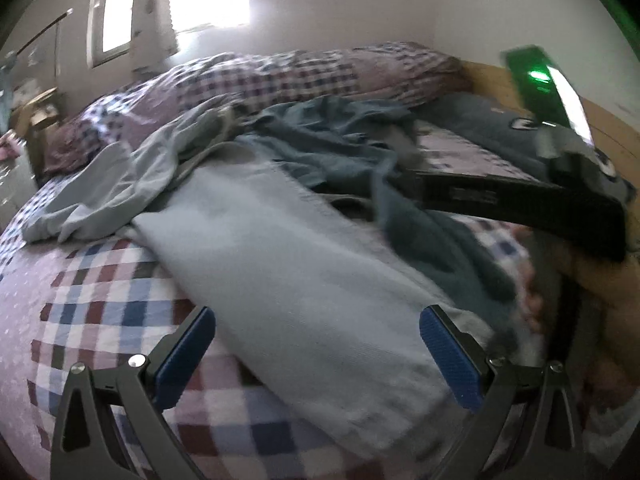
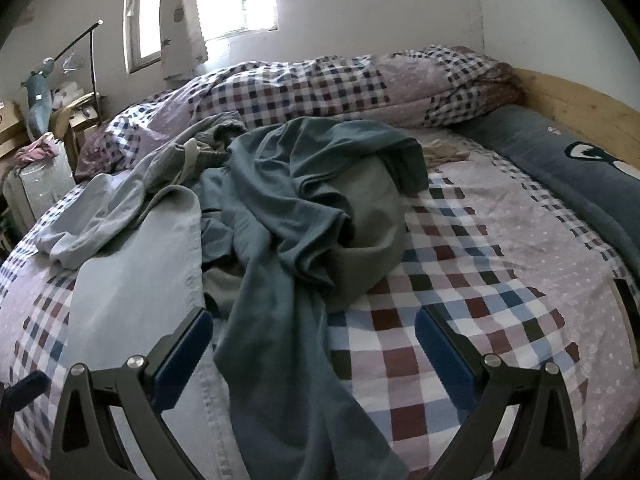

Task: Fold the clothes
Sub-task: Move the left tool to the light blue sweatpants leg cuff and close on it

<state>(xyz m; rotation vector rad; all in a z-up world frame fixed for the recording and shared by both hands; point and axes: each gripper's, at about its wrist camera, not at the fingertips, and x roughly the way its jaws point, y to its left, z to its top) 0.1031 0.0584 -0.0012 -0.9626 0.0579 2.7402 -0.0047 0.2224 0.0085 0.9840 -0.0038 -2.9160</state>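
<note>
A heap of clothes lies on the bed. In the left wrist view a long pale blue garment (image 1: 280,264) runs diagonally from the heap down between the fingers of my left gripper (image 1: 316,344), which is open and holds nothing. A darker teal garment (image 1: 340,144) is crumpled behind it. In the right wrist view the teal garment (image 2: 280,248) trails from the heap toward me, and its end lies between the blue pads of my right gripper (image 2: 314,344), also open. A grey-green piece (image 2: 368,232) sits under the teal folds, with the pale garment (image 2: 132,280) to the left.
The bed has a checked cover (image 2: 460,280). A rolled checked quilt (image 2: 320,88) lies along the far side, a dark blue pillow (image 2: 560,168) by the wooden headboard (image 2: 580,100). Boxes and clutter (image 2: 40,160) stand beside the bed at left. The right device's black body (image 1: 520,204) crosses the left view.
</note>
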